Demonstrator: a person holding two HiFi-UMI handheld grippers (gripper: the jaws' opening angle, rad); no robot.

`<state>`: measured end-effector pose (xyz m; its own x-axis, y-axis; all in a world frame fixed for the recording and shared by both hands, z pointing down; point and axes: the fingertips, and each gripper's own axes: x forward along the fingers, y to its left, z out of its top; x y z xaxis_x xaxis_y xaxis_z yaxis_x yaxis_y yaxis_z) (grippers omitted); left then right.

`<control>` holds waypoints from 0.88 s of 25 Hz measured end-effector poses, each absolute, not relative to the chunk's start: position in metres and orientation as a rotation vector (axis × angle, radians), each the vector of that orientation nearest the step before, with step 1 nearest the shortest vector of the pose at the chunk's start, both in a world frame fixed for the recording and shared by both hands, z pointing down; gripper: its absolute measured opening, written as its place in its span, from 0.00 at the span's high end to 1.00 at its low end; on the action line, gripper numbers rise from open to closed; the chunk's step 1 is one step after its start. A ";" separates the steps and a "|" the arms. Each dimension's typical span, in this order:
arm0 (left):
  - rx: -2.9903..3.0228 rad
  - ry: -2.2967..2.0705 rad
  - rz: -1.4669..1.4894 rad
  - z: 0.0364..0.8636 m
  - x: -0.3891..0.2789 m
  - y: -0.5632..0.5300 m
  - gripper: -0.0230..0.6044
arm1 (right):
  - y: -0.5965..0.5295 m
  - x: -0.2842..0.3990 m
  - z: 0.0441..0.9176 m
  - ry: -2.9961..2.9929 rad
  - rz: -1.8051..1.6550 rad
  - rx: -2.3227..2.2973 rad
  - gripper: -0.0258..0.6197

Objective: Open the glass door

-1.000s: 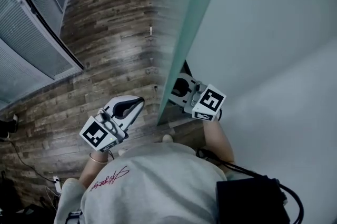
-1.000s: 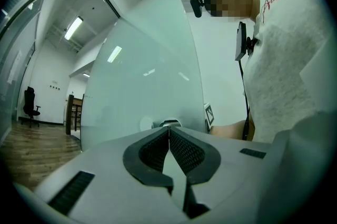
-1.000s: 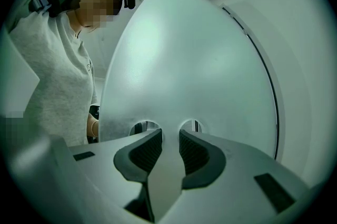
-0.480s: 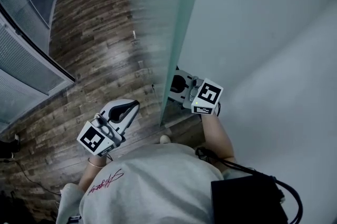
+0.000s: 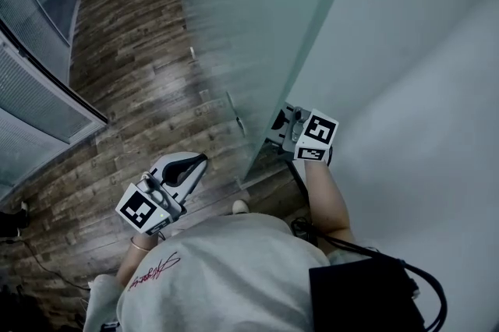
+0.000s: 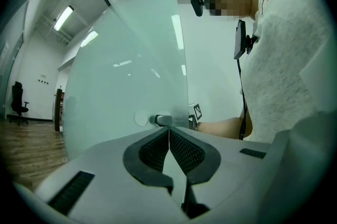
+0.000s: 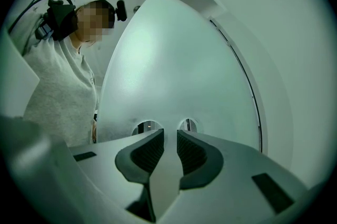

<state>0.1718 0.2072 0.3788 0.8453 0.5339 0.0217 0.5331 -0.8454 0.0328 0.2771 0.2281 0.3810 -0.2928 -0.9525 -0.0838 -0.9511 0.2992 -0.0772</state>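
Cloth of the shirt (image 5: pixel 226 268) fills the head view at 6 o'clock. At 8 o'clock, over the wood floor (image 5: pixel 132 89), the left gripper (image 5: pixel 201 160) has its fingers (image 6: pixel 155 146) closed tip to tip on nothing. They are aimed at a short metal handle (image 6: pixel 160 120) just beside the door's free edge. At 3 o'clock the right gripper (image 5: pixel 282 124) sits on the other side of that edge, between the glass and the white wall (image 5: pixel 421 50). Its fingers (image 7: pixel 147 152) stand slightly apart and are closing, with nothing visible between them, facing two round fittings (image 7: pixel 188 124) in the pane. The door (image 5: pixel 234 34), of frosted glass, stands ajar between the grippers and runs off toward 12 o'clock, where the hinge probably lies. To swing it well, I would work near the free edge, where leverage is best, follow the arc rather than a straight line, and keep the left gripper out of the edge's path. Bare glass offers little grip, so the handle is likely the surer hold.
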 end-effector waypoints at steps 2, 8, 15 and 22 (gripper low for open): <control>2.991 0.863 0.056 0.380 0.172 0.211 0.93 | 0.235 0.283 0.380 2.409 -0.025 -1.796 0.84; 2.992 0.891 0.082 0.385 0.175 0.226 0.93 | 0.252 0.302 0.381 2.376 -0.021 -1.866 0.85; 2.989 0.870 0.082 0.379 0.181 0.241 0.93 | 0.268 0.320 0.379 2.387 -0.020 -1.928 0.87; 2.975 0.903 0.101 0.384 0.192 0.254 0.93 | 0.279 0.336 0.381 2.420 -0.009 -1.934 0.87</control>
<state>0.1922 0.2545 0.3839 0.8292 0.5564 0.0532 0.5544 -0.8309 0.0483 0.3363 0.2793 0.3815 -0.2203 -0.9750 -0.0306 -0.9747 0.2212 -0.0317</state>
